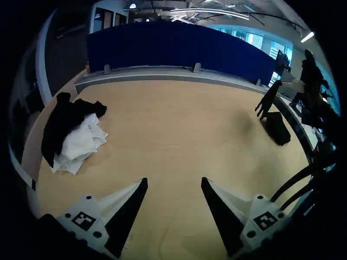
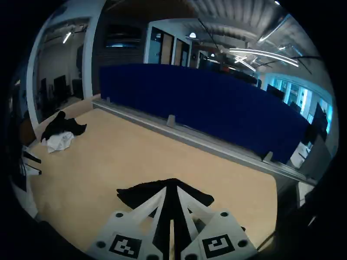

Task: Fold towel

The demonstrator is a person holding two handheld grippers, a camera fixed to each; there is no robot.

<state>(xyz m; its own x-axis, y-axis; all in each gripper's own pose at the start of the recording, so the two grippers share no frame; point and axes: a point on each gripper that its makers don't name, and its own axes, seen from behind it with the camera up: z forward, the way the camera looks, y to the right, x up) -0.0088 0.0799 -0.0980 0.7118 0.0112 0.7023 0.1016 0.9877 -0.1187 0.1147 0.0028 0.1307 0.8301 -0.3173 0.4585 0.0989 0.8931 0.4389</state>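
So, the left hand-held gripper (image 1: 173, 182) is spread apart over the tabletop (image 1: 173, 130). The right hand-held gripper (image 2: 172, 182) is pressed together over the black towel (image 2: 130, 194), whose long axis runs crosswise to its fingers, well short of the blue partition (image 2: 217, 108).

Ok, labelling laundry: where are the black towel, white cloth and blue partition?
black towel (image 2: 132, 194): right gripper view, its left part.
white cloth (image 1: 82, 145): left gripper view, its middle.
blue partition (image 1: 173, 47): left gripper view, its middle.

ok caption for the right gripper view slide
Right gripper pinching a crumpled black towel on a light wooden table, blue partition behind
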